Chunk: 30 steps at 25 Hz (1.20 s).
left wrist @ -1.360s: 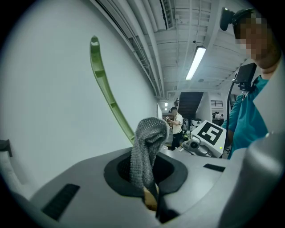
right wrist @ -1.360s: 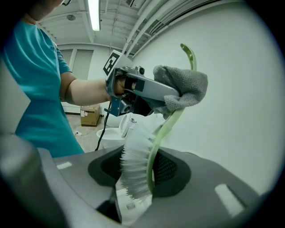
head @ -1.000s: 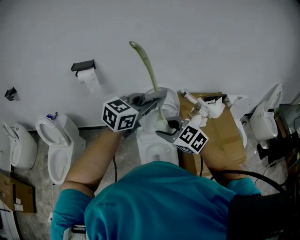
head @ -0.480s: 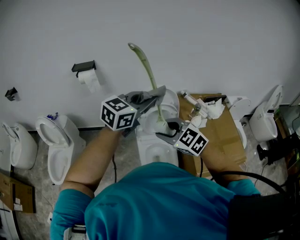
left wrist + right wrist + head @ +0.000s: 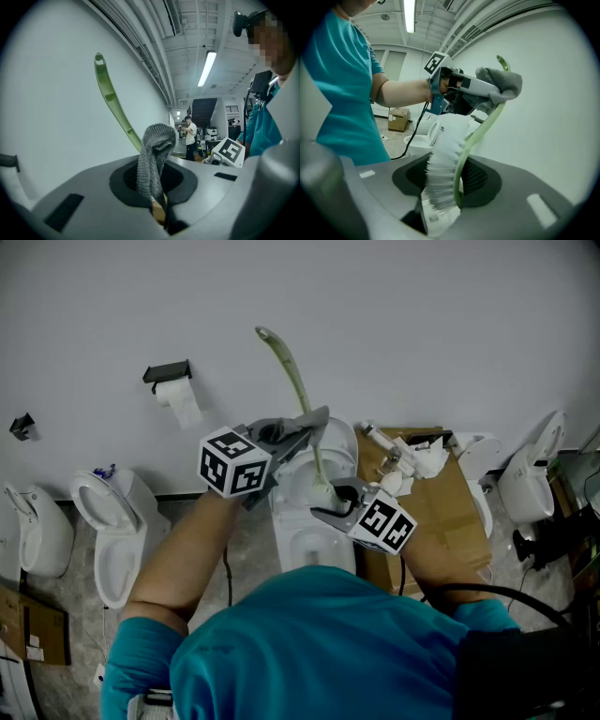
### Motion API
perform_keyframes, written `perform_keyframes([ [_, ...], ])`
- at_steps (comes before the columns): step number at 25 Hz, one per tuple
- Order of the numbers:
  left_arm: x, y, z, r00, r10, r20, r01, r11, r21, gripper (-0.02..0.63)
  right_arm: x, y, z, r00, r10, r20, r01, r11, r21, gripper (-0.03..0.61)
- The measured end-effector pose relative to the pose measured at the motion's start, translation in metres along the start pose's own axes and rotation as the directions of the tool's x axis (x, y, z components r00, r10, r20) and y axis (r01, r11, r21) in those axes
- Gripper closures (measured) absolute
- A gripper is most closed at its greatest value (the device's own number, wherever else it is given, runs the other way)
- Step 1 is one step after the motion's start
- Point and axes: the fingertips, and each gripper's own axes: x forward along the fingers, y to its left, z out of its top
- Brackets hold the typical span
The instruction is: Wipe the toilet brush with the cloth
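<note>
Grey cloth [image 5: 152,154] clamped in left tongs [image 5: 319,422], pressed on toilet brush [image 5: 292,371] handle above toilet [image 5: 309,545] | handle pale green, near upright over toilet | right tongs [image 5: 326,502] hold its white bristle head

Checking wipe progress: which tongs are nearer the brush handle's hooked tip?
Left. The left tongs hold the cloth midway up the handle, below the tip; right tongs clamp the bristle head, farthest away.
</note>
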Motion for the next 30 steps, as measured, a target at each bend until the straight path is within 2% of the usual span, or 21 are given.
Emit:
perform_keyframes([
  [16, -0.002, 0.002, 0.021, 0.999, 0.013, 0.044, -0.013, 1.000, 0.018, 0.592, -0.002, -0.008, -0.005, 0.998, -0.063, 0.002, 0.063, 0.998, -0.030, 0.411],
  [30, -0.012, 0.011, 0.038, 0.997, 0.041, 0.066, -0.044, 0.998, 0.042, 0.592, -0.004, -0.002, -0.002, 0.999, -0.040, 0.012, 0.041, 0.998, -0.039, 0.410],
])
